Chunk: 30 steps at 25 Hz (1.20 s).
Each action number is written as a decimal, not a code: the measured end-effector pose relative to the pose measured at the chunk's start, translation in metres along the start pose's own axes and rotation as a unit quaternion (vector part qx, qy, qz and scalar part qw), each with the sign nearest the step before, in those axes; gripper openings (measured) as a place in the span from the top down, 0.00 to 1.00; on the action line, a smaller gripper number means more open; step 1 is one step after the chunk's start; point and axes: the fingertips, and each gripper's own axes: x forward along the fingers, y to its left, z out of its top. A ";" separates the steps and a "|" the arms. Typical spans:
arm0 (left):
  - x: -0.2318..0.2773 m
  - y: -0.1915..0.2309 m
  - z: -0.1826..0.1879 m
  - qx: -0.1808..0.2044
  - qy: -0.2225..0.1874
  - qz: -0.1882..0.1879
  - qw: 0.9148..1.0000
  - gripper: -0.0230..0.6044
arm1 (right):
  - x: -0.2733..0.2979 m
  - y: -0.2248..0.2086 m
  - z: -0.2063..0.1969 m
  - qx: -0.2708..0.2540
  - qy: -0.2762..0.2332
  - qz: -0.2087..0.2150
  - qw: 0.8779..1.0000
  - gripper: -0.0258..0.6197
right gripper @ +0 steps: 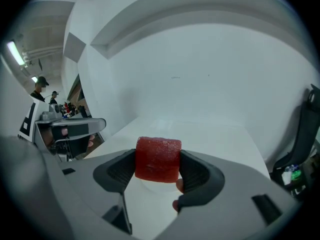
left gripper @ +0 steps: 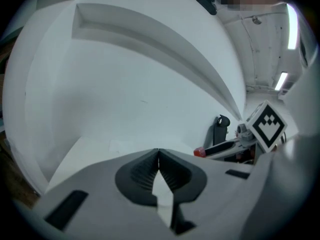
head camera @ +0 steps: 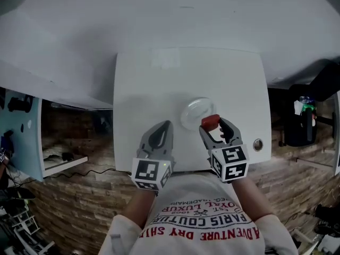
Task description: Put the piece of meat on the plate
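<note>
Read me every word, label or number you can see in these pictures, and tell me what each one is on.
"PARIS COUTURE": on the shirt, upside down in the head view.
"ADVENTURE": on the shirt, the next line of print; the words beside it are too creased to read.
Smaller print on the shirt: too small to read.
Marker cubes: black-and-white patterns only, no letters.

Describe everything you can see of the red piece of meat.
The red piece of meat is a blocky chunk with rounded top corners and a finely grainy, matte surface. It stands upright, pinched on both sides by the right gripper, its top poking above the jaws. In the head view it shows at the near right rim of the round clear plate; contact cannot be told.
</note>
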 end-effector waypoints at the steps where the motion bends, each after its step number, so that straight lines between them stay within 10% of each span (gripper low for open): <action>1: 0.005 0.004 -0.004 -0.003 0.007 -0.005 1.000 0.95 | 0.009 -0.001 -0.003 -0.003 0.009 -0.004 1.000 0.53; 30: 0.062 0.054 -0.074 -0.051 0.094 -0.051 0.993 0.95 | 0.138 -0.017 -0.089 -0.049 0.198 -0.011 0.979 0.53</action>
